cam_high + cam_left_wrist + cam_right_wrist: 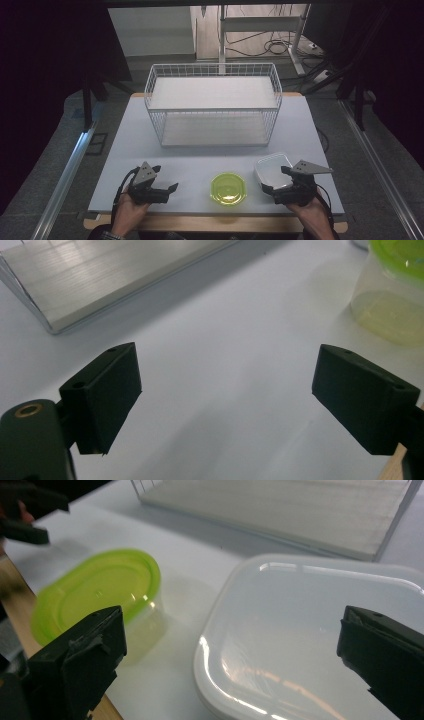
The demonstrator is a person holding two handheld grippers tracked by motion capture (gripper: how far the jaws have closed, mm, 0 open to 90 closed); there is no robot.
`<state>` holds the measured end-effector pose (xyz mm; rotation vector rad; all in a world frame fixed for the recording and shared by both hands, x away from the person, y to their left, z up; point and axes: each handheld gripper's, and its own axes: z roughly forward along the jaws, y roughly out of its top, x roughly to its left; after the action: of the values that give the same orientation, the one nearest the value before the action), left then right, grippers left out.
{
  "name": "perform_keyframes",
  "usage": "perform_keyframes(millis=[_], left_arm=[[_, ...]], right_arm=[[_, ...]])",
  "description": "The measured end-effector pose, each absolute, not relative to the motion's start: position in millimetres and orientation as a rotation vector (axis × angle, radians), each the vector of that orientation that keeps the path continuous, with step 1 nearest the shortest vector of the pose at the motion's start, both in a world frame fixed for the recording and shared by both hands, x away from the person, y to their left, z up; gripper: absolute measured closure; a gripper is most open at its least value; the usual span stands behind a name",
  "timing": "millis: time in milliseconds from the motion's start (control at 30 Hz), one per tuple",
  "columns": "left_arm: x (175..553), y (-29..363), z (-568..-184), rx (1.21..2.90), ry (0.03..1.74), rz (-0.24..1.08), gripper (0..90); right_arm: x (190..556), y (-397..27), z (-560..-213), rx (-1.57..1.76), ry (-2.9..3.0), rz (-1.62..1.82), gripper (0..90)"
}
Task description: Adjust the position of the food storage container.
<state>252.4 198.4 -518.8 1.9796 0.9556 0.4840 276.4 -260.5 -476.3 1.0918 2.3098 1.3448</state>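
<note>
A white table (200,150) carries a white wire basket (214,102) toward its far edge, standing roughly midway between the left and right edges. The basket has a flat white board as its floor and another lying across its top.

Near the front edge, a little right of the middle, sits a small clear tub with a green lid (228,188). Just to its right, close to the front right corner, lies a white rounded-square container with its lid on (272,170). The two stand near each other but apart.

The left hand-held gripper (167,192) is held by the person's left hand (131,206) at the front edge, left of the green-lidded tub and well apart from it. In the left gripper view its jaws are spread wide with bare table between them; the tub shows at that view's upper right and a corner of the basket's floor board at the upper left.

The right hand-held gripper (276,181) is held by the right hand (310,210) near the front right corner, just at the near side of the white container. In the right gripper view its jaws are spread wide, one on either side of the container's lid, and they grip nothing. Whether they touch the container cannot be told. The green-lidded tub sits just beside the left jaw in that view.
</note>
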Motion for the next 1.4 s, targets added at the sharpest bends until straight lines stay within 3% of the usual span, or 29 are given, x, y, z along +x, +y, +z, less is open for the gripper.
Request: perform_keyframes(millis=[200,600,867,967,1167,1400], left_arm=[[255,202,-521,1.938,0.987,0.42,9.5],[254,191,-520,2.044,1.021,0.4,6.5],[254,192,-515,1.99,1.018,0.358,9.4],[252,185,-512,2.013,1.007,0.363,16.2],[244,168,-503,2.019,0.909,0.322,41.6],[244,141,-489,1.959,0.803,0.171,56.7]], right_arm=[[277,-256,-479,1.077,2.311,1.28,0.0],[277,-256,-480,1.119,2.305,1.281,8.2],[277,-255,-480,1.116,2.295,1.271,11.8],[277,-254,-481,1.106,2.293,1.261,12.5],[276,-251,-480,1.101,2.293,1.245,14.0],[276,-252,-478,1.104,2.279,1.246,14.4]])
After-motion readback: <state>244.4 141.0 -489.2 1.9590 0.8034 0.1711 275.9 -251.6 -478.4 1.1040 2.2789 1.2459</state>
